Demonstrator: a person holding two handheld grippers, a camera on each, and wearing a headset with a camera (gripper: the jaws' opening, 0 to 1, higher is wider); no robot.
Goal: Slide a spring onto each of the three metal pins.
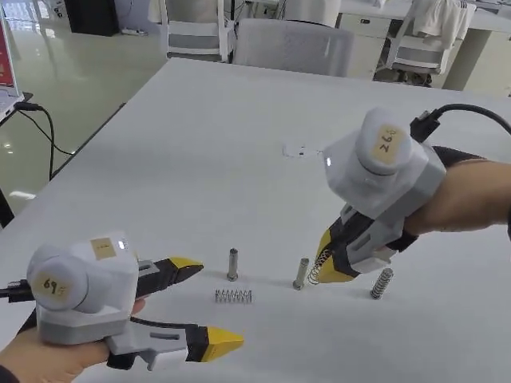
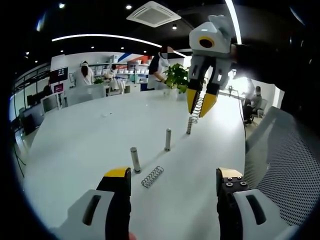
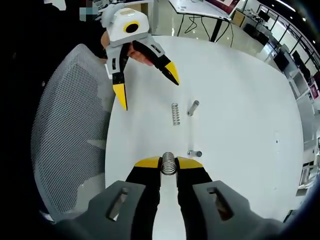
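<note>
From my remote station: my left claw (image 1: 217, 303) and right claw (image 1: 326, 270) white and grey with yellow-tipped black jaws, springs (image 1: 233, 296) silver, pins (image 1: 232, 264) dull grey, counter (image 1: 200, 144) plain white.

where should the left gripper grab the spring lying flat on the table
Probably at its middle, from above, the open left gripper closing across the coils. The spring lies on its side on the table, so its long flanks are exposed and both ends stay free for a pin.

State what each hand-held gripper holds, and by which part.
Right hand-held gripper: a spring, pinched across its coils near one end. Left hand-held gripper: open, holding nothing.
</note>
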